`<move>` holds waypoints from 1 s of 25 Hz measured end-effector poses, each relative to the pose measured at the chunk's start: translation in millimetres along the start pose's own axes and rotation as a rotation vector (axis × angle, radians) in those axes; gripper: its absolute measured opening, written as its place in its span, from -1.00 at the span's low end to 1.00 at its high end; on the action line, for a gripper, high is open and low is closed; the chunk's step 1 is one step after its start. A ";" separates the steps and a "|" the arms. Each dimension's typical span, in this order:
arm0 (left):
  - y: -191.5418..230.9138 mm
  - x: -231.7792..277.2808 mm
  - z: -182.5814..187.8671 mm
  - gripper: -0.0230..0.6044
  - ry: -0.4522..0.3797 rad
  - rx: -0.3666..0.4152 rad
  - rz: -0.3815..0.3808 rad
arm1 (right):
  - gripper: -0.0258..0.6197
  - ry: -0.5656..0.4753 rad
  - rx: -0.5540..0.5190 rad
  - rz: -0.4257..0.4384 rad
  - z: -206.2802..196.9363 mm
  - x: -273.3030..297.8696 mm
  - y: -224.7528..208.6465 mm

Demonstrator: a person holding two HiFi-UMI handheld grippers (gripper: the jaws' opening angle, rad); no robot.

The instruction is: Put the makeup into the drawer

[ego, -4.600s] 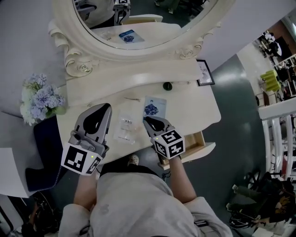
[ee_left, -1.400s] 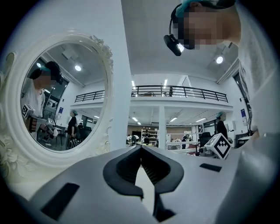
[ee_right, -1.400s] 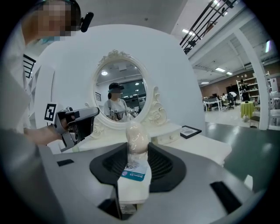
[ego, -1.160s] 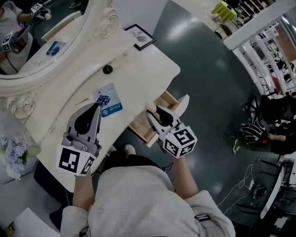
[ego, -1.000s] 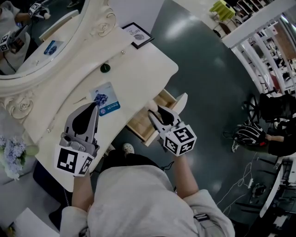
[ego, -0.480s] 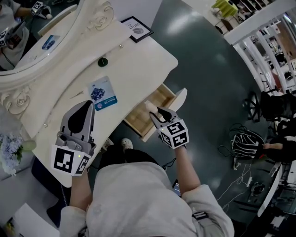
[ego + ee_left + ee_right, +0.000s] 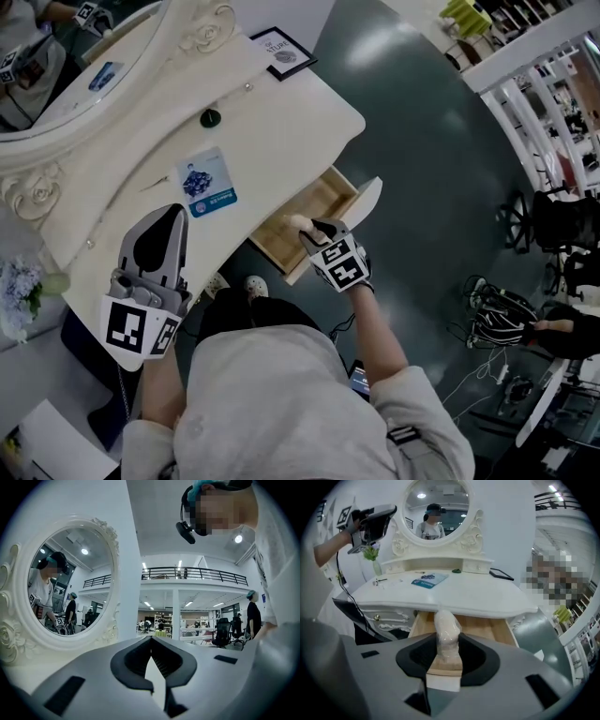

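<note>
Makeup [image 7: 446, 627] in right tool [image 7: 446, 644], drawer [image 7: 499, 629] rear unseen beneath tabletop [image 7: 478, 595].

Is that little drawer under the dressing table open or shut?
Open. The drawer is pulled out from under the tabletop, wooden inside showing. The right gripper holds a wrapped makeup item by it.

The tabletop [image 7: 281, 131] is showing cream white, and the drawer [image 7: 314, 208] is showing pale honey wood inside. The makeup [image 7: 445, 620] is looking milky beige (under a clear, glinting wrap). The left tongs [image 7: 173, 212] and right tongs [image 7: 447, 641] are wearing grey shells with black pads and black-and-white square markers. A card [image 7: 206, 182] is showing blue and white, and the floor [image 7: 431, 187] is reading dark grey-green.
</note>
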State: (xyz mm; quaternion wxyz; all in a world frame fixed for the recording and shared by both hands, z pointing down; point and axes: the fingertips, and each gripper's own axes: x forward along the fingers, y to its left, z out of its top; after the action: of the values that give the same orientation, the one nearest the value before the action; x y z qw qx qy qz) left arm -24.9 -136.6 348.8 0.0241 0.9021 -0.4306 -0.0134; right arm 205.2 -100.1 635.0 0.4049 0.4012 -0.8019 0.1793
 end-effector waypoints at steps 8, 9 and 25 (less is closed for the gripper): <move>2.9 -10.9 -2.0 -0.88 0.015 0.008 0.053 | -0.49 0.155 -0.103 0.054 -15.9 34.4 2.4; 3.4 -12.3 -2.6 -0.88 0.018 0.008 0.059 | -0.49 0.170 -0.112 0.063 -17.5 38.7 2.8; 13.0 -32.7 -8.9 -0.88 0.055 0.024 0.141 | -0.49 0.408 -0.391 0.106 -46.1 98.5 12.1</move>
State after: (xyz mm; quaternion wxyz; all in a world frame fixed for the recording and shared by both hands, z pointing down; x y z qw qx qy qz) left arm -55.2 -119.0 358.6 0.0261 0.8699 -0.4921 0.0184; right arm 184.5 -113.5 741.6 0.6175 0.2287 -0.7431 0.1188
